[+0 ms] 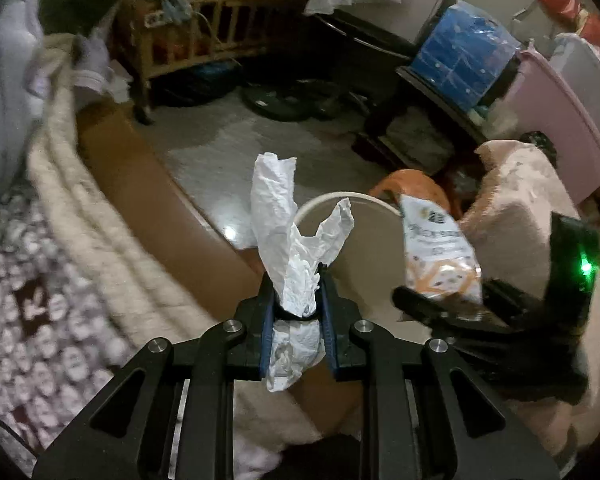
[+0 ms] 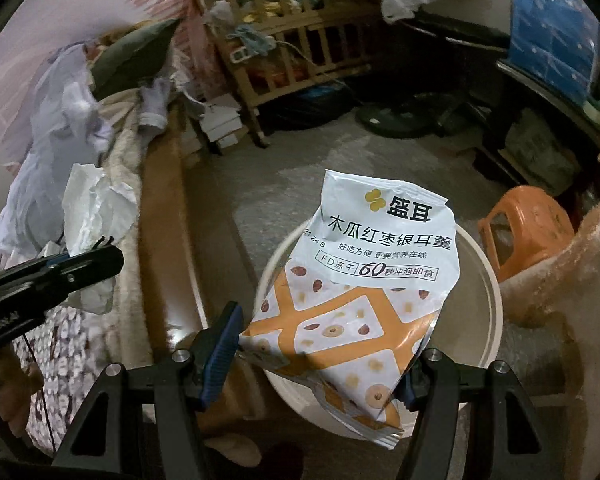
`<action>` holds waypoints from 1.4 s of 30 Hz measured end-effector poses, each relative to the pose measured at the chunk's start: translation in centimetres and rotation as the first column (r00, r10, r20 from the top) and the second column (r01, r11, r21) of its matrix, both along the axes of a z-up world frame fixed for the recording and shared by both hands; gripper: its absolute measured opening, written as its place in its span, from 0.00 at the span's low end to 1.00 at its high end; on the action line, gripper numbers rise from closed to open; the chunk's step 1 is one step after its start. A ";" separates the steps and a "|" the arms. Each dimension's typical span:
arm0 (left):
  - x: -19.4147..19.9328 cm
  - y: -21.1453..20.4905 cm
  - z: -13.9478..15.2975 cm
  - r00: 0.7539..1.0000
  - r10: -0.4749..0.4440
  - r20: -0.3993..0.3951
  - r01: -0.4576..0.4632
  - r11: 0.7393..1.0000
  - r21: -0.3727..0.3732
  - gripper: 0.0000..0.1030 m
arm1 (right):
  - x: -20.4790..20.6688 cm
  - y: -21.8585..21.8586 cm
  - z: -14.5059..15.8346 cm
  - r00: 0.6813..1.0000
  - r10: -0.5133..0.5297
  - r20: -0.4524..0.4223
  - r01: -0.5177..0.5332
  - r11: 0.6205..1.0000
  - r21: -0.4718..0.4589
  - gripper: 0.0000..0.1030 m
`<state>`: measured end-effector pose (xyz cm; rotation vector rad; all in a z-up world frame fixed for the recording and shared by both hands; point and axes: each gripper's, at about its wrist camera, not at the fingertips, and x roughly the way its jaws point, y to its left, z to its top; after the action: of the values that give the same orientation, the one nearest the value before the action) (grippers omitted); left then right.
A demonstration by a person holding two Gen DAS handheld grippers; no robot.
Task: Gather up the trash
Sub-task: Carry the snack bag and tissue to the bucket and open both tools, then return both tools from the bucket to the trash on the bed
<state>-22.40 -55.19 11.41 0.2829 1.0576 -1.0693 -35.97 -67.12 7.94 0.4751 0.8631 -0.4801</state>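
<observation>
Above the round white bin (image 2: pixel 492 280) beside the bed (image 1: pixel 100 216), we clamp crumpled tissue (image 1: pixel 296 272) in the left tongs (image 1: pixel 298 312) and a snack packet (image 2: pixel 364 280) in the right tongs (image 2: pixel 320 364).

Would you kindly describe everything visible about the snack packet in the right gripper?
The snack packet is a glossy, crinkled foil-like pouch, white above with printed Chinese text and a yellow logo, orange-and-white lattice with nut pictures below. Its top edge looks torn open. It stands tilted between the right gripper fingers, which clamp its lower sides, above the round white bin.
</observation>
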 end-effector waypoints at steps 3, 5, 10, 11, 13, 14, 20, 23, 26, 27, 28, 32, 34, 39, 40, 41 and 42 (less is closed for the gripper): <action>-0.5 -1.3 -0.4 0.999 -0.024 -0.029 0.024 1.000 -0.006 0.18 | -0.3 -1.1 -0.7 1.000 -0.022 -0.003 0.022 1.000 0.019 0.61; -0.7 -1.9 -0.5 0.999 -0.029 -0.046 0.028 1.000 -0.010 0.18 | -0.4 -1.7 -1.0 1.000 -0.031 -0.001 0.031 0.999 0.036 0.61; -1.2 -3.1 -0.9 0.996 -0.045 -0.076 0.043 0.999 -0.026 0.18 | -0.8 -3.2 -1.7 0.998 -0.069 -0.001 0.069 0.996 0.064 0.64; -1.2 -3.2 -0.8 0.996 -0.048 -0.074 0.046 0.999 -0.027 0.18 | -0.9 -3.3 -1.9 0.997 -0.073 0.000 0.073 0.995 0.066 0.64; -1.3 -3.6 -1.0 0.996 -0.052 -0.078 0.050 0.998 -0.029 0.18 | -0.9 -3.4 -2.1 0.997 -0.078 -0.006 0.078 0.995 0.065 0.64; -1.3 -3.6 -1.0 0.995 -0.054 -0.082 0.051 0.998 -0.031 0.19 | -1.0 -3.5 -2.1 0.997 -0.082 -0.006 0.082 0.995 0.061 0.64; -1.3 -3.9 -1.0 0.993 -0.072 -0.098 0.067 0.996 -0.053 0.52 | -1.7 -3.9 -1.6 0.992 -0.125 0.016 0.125 0.991 0.042 0.73; -1.4 -3.7 -1.0 0.993 -0.071 -0.094 0.066 0.996 -0.058 0.53 | -2.2 -4.0 -1.3 0.990 -0.140 0.023 0.138 0.989 0.045 0.73; -1.4 -3.3 -0.9 0.994 -0.069 -0.086 0.065 0.996 -0.054 0.53 | -2.7 -3.6 -0.5 0.988 -0.147 0.039 0.146 0.989 0.013 0.73; -1.3 -3.1 -0.8 0.995 -0.064 -0.079 0.060 0.997 -0.053 0.53 | -2.7 -3.3 -0.1 0.988 -0.151 0.044 0.152 0.988 -0.010 0.73; -1.2 -2.8 -0.7 0.996 -0.055 -0.070 0.052 0.997 -0.049 0.53 | -2.6 -3.0 0.1 0.988 -0.150 0.048 0.152 0.988 -0.026 0.73; -0.4 -1.3 -0.6 1.000 -0.002 -0.030 0.002 1.000 -0.028 0.53 | -2.0 -1.7 1.1 0.990 -0.129 0.049 0.132 0.988 -0.076 0.73; 0.2 -0.2 -0.6 0.999 0.037 0.007 -0.037 0.999 -0.010 0.53 | -1.5 -1.0 1.3 0.992 -0.113 0.054 0.117 0.990 -0.084 0.73; 1.8 2.9 -0.7 0.990 0.117 0.081 -0.119 0.993 0.018 0.53 | 0.0 1.1 1.8 0.996 -0.062 0.059 0.068 0.993 -0.092 0.73; 2.3 3.7 -0.9 0.987 0.134 0.090 -0.136 0.990 0.023 0.53 | 0.4 1.6 1.8 0.997 -0.052 0.057 0.057 0.994 -0.095 0.73; 2.7 4.3 -1.0 0.984 0.149 0.096 -0.152 0.988 0.028 0.53 | 0.9 2.2 1.9 0.998 -0.034 0.058 0.040 0.995 -0.096 0.73; 3.2 5.2 -1.2 0.980 0.170 0.101 -0.174 0.984 0.034 0.53 | 1.2 2.7 1.9 0.998 -0.023 0.060 0.028 0.995 -0.096 0.73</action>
<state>-19.20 -49.98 10.22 0.2708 0.9990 -0.8700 -34.75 -64.43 9.84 0.4098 0.7746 -0.5267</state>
